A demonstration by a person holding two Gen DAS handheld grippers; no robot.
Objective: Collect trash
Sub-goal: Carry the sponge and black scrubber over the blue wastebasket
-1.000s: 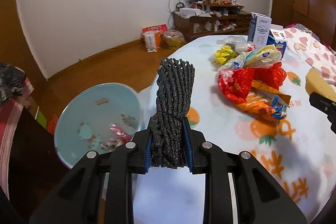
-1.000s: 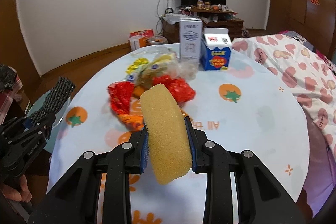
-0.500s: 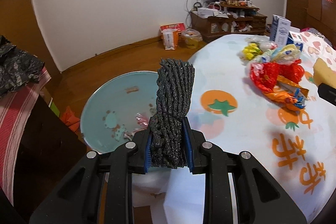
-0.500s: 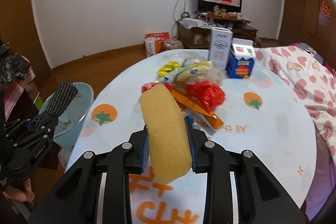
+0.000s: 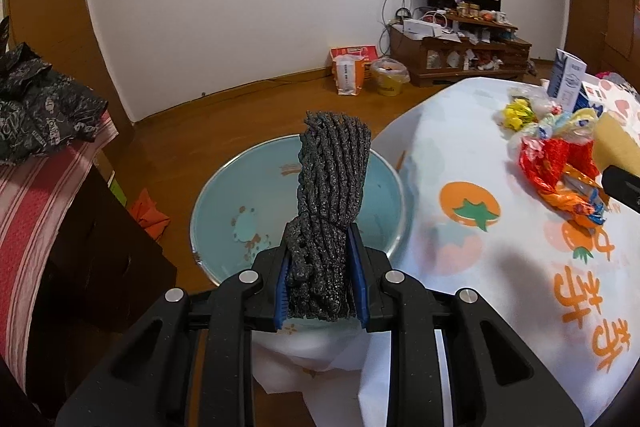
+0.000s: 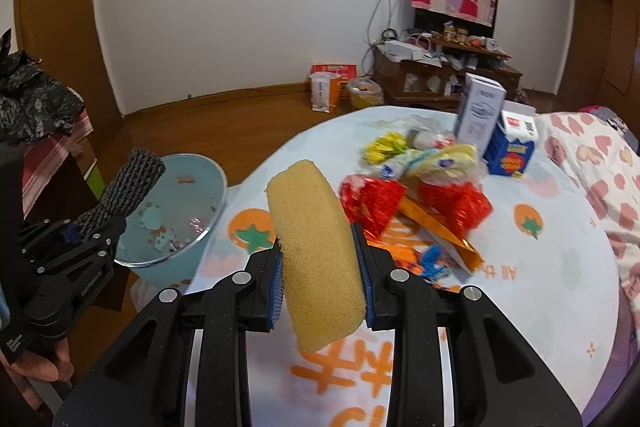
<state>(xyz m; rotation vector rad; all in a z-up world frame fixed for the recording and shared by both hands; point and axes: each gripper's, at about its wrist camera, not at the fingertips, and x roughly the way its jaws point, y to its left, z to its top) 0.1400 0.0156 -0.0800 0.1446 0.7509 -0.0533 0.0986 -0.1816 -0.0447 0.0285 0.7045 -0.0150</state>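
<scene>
my left claw (image 5: pixel 320 283) is matt black plastic with blue ribbed pads and bright metal screw heads; it clamps a dark grey scouring pad (image 5: pixel 330 195), coarse, gritty and ridged. my right claw (image 6: pixel 319 281), same finish, clamps a yellow sponge (image 6: pixel 314 247), porous and matt. the desk (image 6: pixel 540 267) carries a smooth printed cloth. the wrappers (image 6: pixel 416 203) are glossy crinkled foil and plastic film. the light blue bin (image 5: pixel 248 203) is smooth plastic with a slight sheen. the cartons (image 6: pixel 480 111) are coated paperboard. the floor (image 5: pixel 224 123) is polished wood.

Yellow sponge (image 6: pixel 316 259); grey scourer (image 5: pixel 330 203); teal bin (image 5: pixel 224 203).
</scene>
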